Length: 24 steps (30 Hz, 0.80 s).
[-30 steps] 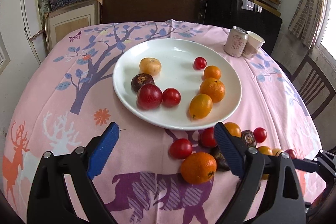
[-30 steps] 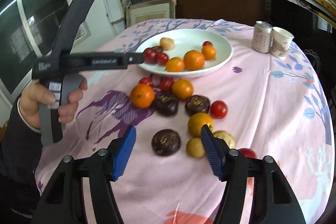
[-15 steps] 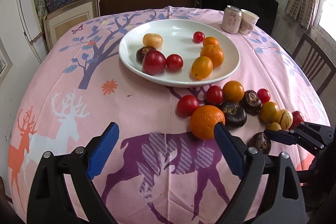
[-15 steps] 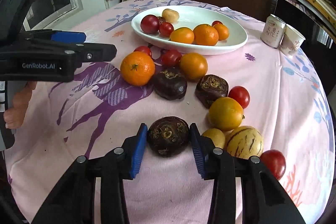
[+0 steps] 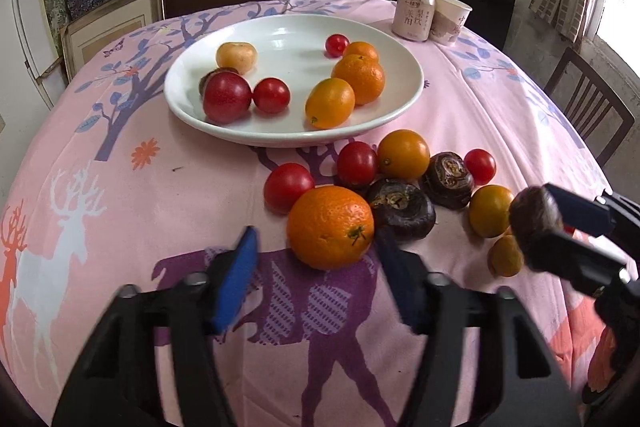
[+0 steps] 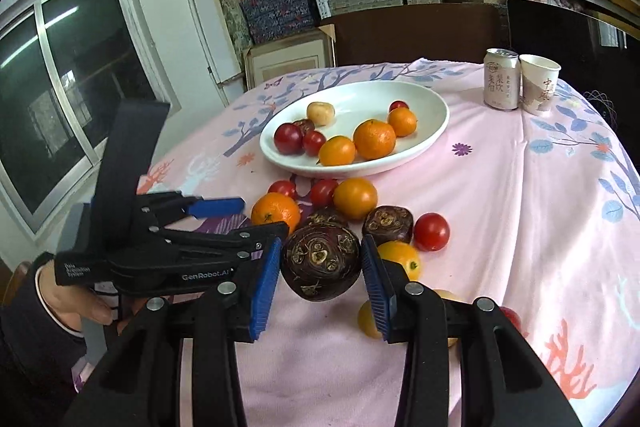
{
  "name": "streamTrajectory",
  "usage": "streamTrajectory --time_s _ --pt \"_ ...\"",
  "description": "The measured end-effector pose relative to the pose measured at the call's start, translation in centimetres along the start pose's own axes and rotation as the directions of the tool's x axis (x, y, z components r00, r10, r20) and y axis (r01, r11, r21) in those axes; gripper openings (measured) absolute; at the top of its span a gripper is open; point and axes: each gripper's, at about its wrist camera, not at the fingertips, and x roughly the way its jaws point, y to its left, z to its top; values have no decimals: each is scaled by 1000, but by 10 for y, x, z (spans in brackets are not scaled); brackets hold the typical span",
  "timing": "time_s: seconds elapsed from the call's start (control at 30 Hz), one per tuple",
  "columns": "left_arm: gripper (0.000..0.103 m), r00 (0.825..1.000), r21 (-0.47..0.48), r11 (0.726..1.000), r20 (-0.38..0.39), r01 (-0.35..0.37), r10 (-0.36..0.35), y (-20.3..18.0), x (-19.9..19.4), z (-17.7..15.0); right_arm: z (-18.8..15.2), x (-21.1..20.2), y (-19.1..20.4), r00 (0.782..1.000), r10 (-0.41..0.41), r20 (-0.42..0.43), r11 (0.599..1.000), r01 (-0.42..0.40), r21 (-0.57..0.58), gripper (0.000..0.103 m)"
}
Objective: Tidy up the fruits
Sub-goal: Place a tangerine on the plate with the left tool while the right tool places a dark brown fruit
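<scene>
A white plate (image 5: 404, 99) (image 6: 438, 125) at the table's middle holds several tomatoes, oranges and one dark fruit. In front of it lies a loose heap of fruit. My right gripper (image 6: 320, 271) is shut on a dark purple fruit (image 6: 322, 263) and holds it above the cloth; it also shows in the left wrist view (image 5: 534, 217). My left gripper (image 5: 316, 267) is open and low over the cloth, its fingers on either side of a large orange (image 5: 330, 227) (image 6: 276, 213), not touching it.
A drink can (image 5: 412, 13) and a paper cup (image 5: 450, 19) stand behind the plate at the back right. Loose tomatoes (image 5: 288, 187), orange fruits (image 5: 404, 155) and dark fruits (image 5: 402, 209) lie near the front right. A chair (image 5: 588, 115) stands at right.
My right gripper has shut on the dark purple fruit and lifted it off the cloth. My left gripper has moved forward to the large orange and narrowed its opening.
</scene>
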Motion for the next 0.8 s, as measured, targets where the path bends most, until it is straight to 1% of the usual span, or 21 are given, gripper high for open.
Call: streamTrajectory --time_s 0.03,0.13,0.17,0.27,0.33,0.47,0.53,0.6,0.63,0.67,0.7,0.73,0.8 --pt "44 1000 -4 1000 5 -4 4 -1 1 1 3 -4 -6 1000 -8 20 1000 8 18 41" --pt "43 999 35 999 19 -39 38 -9 2 1 7 -19 -20 994 -38 98 997 31 72 41" --pt "43 999 40 998 17 -38 37 -10 2 1 9 -24 -27 991 -48 125 994 36 100 41" --pt "43 1000 48 999 10 -9 8 -6 -5 -2 11 -28 -44 982 -92 162 982 63 176 41" --pt "43 1000 61 998 27 -18 16 -3 -14 -5 12 -29 -51 978 -124 169 970 84 227 41" --pt "43 997 60 998 80 -8 3 12 -40 -5 17 -32 -52 975 -135 174 954 80 288 41" --pt "43 992 39 999 122 -13 8 23 -50 4 27 -30 -46 975 -133 177 957 80 278 41" --pt "43 989 -9 1000 150 -9 11 35 -53 19 41 -26 -36 970 -146 194 965 96 245 41" --pt "43 987 -38 999 164 6 1 42 -53 28 48 -21 -32 971 -137 194 970 93 223 41" --pt "43 984 -62 998 177 12 -1 48 -52 38 56 -13 -28 975 -116 189 973 73 219 41" --pt "43 983 -76 997 185 -3 17 52 -48 48 63 -2 -27 980 -96 175 972 55 228 41" --pt "43 981 -83 996 186 -30 45 54 -42 57 70 13 -25 986 -74 148 970 37 240 41" --pt "43 979 -84 993 178 -85 99 54 -29 69 80 37 -22 992 -41 118 962 7 272 41"
